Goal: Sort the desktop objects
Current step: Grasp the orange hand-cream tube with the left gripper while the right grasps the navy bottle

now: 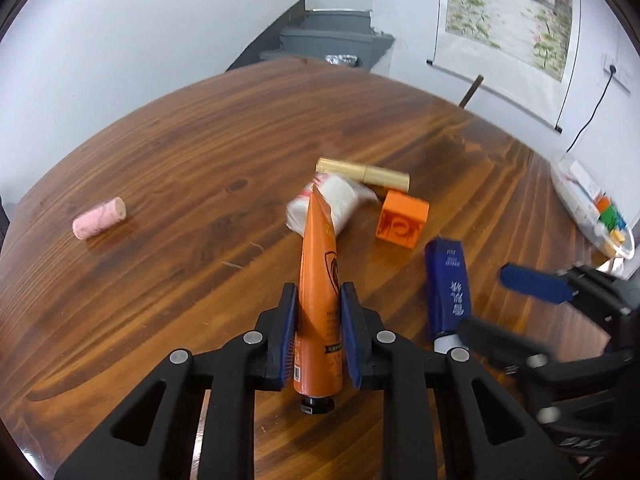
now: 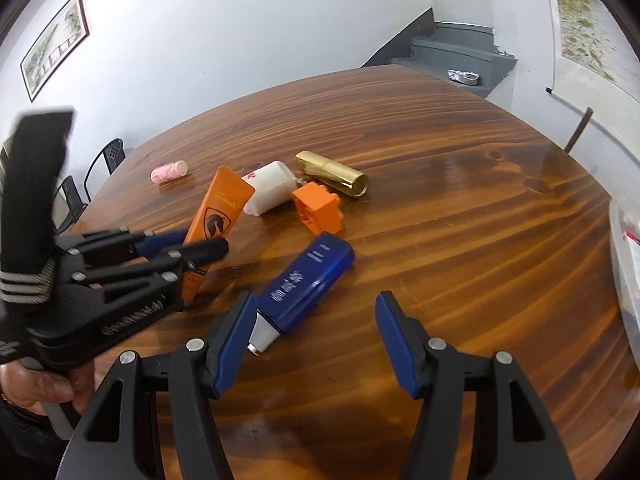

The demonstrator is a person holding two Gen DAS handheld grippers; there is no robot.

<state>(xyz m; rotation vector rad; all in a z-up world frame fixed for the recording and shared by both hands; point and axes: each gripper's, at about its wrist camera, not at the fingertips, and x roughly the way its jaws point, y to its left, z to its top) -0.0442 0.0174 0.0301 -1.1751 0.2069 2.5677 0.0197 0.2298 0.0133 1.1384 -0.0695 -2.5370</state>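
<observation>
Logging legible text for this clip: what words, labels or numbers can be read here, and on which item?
Orange plastic tube: gold script brand above a horse-head shield, too blurred to spell.
Same tube's lower end: fine print and barcode, too small.
Dark blue plastic tube: white Chinese characters and small lines, not legible.
Orange plastic block: an embossed sign, unclear.
White soft packet: red marking, unreadable.

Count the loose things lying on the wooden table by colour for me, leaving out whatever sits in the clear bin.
Orange: 2, the orange squeeze tube and the orange plastic block
Blue: 1, the blue squeeze tube
Gold: 1, the shiny gold cylinder
White: 1, the white wrapped packet
Pink: 1, the pink cork-shaped cylinder
Total: 6
</observation>
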